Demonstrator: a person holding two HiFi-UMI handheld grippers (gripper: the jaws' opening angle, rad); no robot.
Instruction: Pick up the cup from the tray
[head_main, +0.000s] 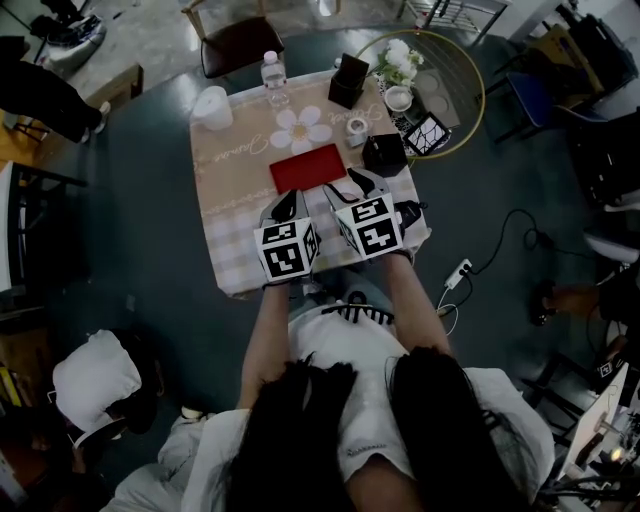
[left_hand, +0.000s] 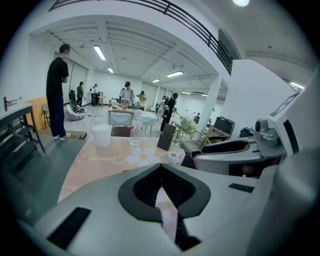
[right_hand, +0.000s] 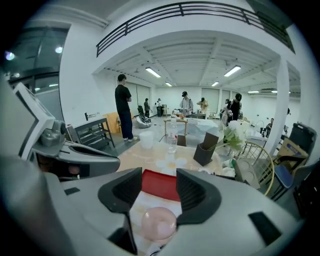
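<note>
A pale pink see-through cup (right_hand: 158, 224) sits deep between the jaws of my right gripper (right_hand: 159, 181), and both jaws close against its sides. The red tray (right_hand: 160, 184) lies flat on the table just beyond those jaws, with nothing on it. From the head view, the tray (head_main: 308, 167) is at the table's middle, with the right gripper (head_main: 365, 186) at its near right corner. The cup is hidden in that view. My left gripper (head_main: 284, 207) hovers at the tray's near left edge. In its own view the left gripper (left_hand: 161, 168) has its tips touching and holds nothing.
At the back of the table stand a water bottle (head_main: 273, 72), a white tub (head_main: 212, 107) and a black holder (head_main: 347, 80). A black box (head_main: 383, 155) stands right of the tray. A round wire side table (head_main: 470, 85) stands at the right, a chair (head_main: 235, 45) behind.
</note>
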